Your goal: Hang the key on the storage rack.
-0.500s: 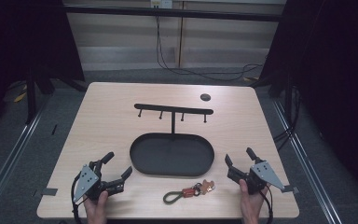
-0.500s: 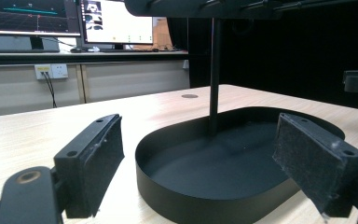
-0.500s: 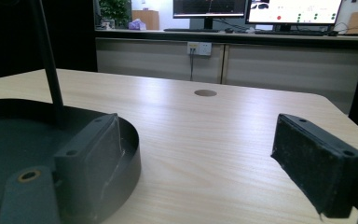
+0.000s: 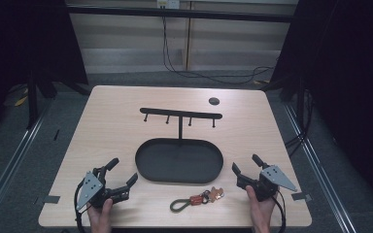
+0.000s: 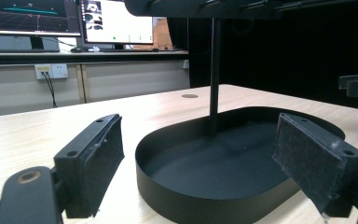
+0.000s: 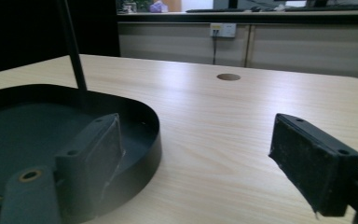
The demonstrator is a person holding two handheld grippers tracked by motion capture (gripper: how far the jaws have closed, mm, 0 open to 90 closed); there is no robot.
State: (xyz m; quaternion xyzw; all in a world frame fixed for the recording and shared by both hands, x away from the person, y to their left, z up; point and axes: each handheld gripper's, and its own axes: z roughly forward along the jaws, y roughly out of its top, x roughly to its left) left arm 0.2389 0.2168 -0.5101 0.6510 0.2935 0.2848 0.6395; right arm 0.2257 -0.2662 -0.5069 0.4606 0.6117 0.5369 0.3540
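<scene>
My hands enter at the bottom edge of the high view, left claw [image 4: 120, 177] lower left, right claw [image 4: 245, 169] lower right, both angled inward toward the frame's middle. Pale wood counter [image 4: 116, 126], dark curtains either side, cables along the far wall. Black oval tray [image 4: 148, 171] at centre, hook stand [image 4: 180, 115] rising from it. Keyring with green strap [image 4: 196, 199] lies below the tray, between my claws. Both claws released, spread wide, holding nothing

Lab: monitors [image 5: 74, 21], black curtains [image 4: 349, 73]
</scene>
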